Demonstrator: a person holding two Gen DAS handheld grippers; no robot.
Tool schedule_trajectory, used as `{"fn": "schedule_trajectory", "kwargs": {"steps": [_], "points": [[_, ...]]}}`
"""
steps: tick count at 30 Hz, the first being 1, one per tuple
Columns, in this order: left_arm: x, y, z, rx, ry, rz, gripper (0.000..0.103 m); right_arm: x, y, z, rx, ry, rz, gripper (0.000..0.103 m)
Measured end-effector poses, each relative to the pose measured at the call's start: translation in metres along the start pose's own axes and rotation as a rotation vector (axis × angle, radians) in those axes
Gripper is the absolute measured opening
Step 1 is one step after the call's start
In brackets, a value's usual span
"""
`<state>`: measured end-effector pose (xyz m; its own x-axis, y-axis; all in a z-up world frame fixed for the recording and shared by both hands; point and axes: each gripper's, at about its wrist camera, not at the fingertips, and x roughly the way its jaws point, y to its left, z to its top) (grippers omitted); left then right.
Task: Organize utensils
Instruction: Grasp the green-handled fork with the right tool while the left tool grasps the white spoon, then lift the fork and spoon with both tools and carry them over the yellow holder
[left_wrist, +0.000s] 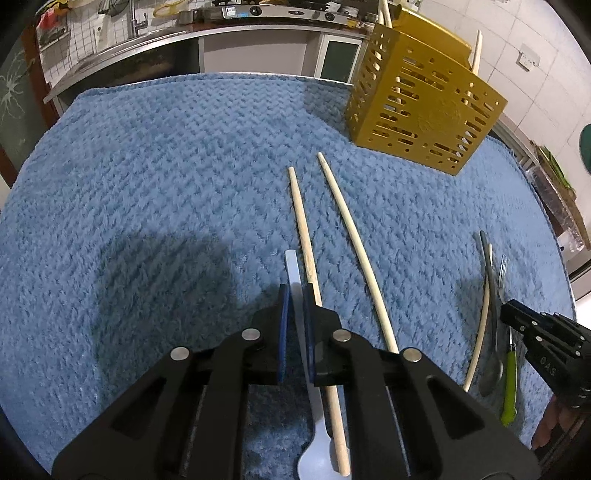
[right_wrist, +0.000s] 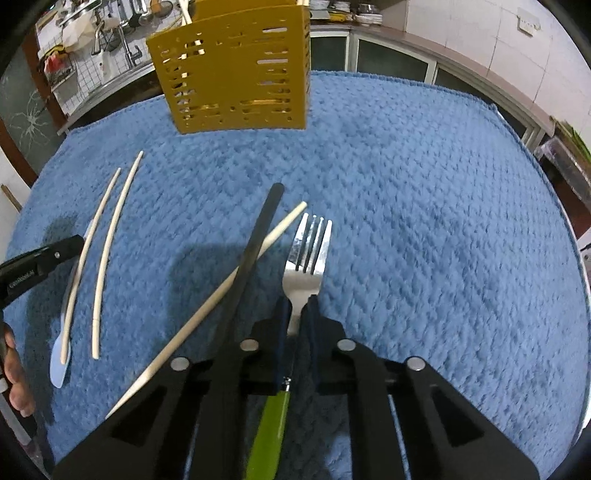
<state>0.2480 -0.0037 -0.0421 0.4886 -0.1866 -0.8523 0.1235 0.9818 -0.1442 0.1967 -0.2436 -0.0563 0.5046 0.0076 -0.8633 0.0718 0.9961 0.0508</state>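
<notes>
A yellow slotted utensil holder (left_wrist: 424, 107) stands at the far side of a blue towel (left_wrist: 155, 177), with chopsticks in it; it also shows in the right wrist view (right_wrist: 236, 70). My left gripper (left_wrist: 294, 291) is shut on the handle of a pale blue spoon (left_wrist: 316, 454). Two wooden chopsticks (left_wrist: 351, 229) lie beside it. My right gripper (right_wrist: 297, 306) is shut on the neck of a fork (right_wrist: 308, 251) with a green handle (right_wrist: 271, 432). A dark spoon (right_wrist: 255, 251) and a chopstick (right_wrist: 236, 280) lie crossed just left of the fork.
The towel (right_wrist: 424, 221) covers a round table. A kitchen counter with a sink and stove (left_wrist: 240, 14) runs behind. A cutting board with greens (left_wrist: 557, 177) sits at the right edge. The person's hand (right_wrist: 14, 373) shows at the left.
</notes>
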Motion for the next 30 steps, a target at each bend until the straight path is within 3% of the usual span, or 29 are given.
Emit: {"fn": "schedule_trajectory", "kwargs": {"steps": [3,11,22,30], "points": [[0.010,0.002,0.008,-0.022,0.035,-0.006,0.009,0.004,-0.002,0.007,0.013,0.010,0.001,0.010],[0.020,-0.008,0.020,0.000,0.018,0.051,0.007,0.010,-0.008,0.019,0.039,0.032,0.029,0.009],[-0.003,-0.006,0.009,-0.020,-0.065,0.024,0.006,0.001,-0.023,0.012,0.093,-0.115,0.065,0.006],[-0.054,-0.020,0.020,0.004,-0.208,-0.011,0.006,-0.042,-0.037,0.019,0.112,-0.278,0.119,0.006]]}}
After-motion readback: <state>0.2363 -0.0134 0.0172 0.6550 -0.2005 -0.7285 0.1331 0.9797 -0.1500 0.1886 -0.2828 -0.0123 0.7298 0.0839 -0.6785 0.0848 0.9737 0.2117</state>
